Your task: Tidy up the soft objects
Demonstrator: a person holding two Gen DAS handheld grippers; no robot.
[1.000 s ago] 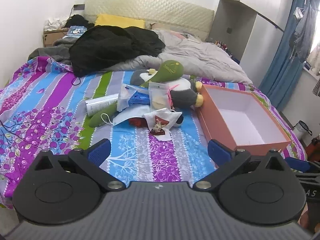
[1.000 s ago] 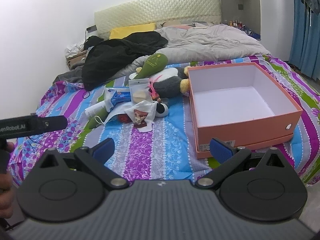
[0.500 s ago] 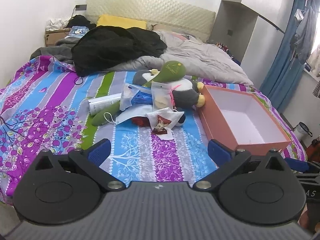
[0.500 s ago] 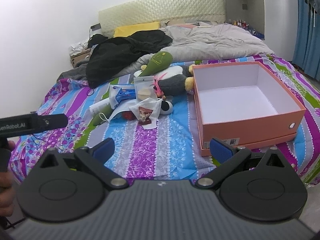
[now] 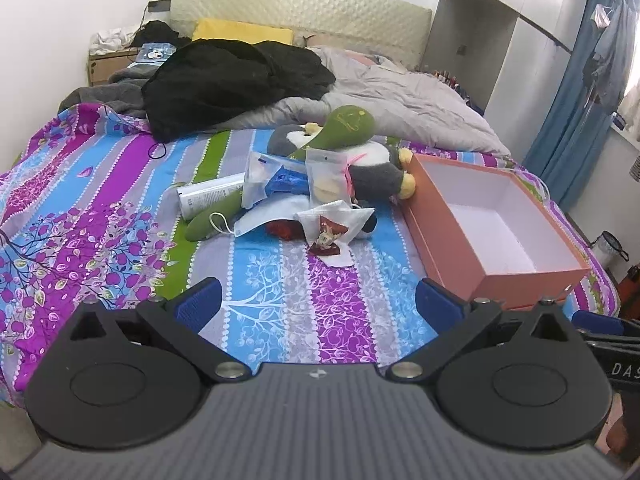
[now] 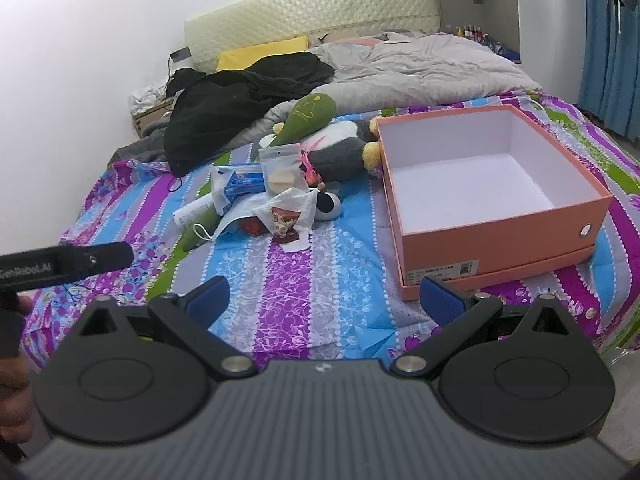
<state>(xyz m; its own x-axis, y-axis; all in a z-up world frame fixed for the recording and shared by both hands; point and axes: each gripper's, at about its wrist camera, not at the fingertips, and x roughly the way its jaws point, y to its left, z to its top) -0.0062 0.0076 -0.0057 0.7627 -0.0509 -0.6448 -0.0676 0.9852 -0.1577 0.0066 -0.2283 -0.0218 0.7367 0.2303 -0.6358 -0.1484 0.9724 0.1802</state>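
Observation:
A pile of soft objects lies mid-bed: a grey and white penguin plush (image 5: pixel 372 168) (image 6: pixel 340 148), a green plush (image 5: pixel 344 126) (image 6: pixel 306 114), a zip bag with a pale pad (image 5: pixel 326 176) (image 6: pixel 280 170), a blue packet (image 5: pixel 288 178), a white face mask (image 5: pixel 264 218) and a white pouch (image 5: pixel 334 224) (image 6: pixel 288 214). An empty orange box (image 5: pixel 452 248) (image 6: pixel 504 240) stands right of the pile. My left gripper (image 5: pixel 318 300) and right gripper (image 6: pixel 324 296) are both open and empty, above the bed's near edge, well short of the pile.
A white tube (image 5: pixel 210 198) lies at the pile's left. A black garment (image 5: pixel 232 76) and a grey duvet (image 5: pixel 400 100) cover the head of the bed. A bedside box (image 5: pixel 106 66) stands far left, blue curtains (image 5: pixel 580 100) at the right. The other gripper's handle (image 6: pixel 60 264) shows at the left.
Both grippers have shifted a little; the right one has moved closer to the bed, so the pile and box look larger. Nothing on the bed has moved.

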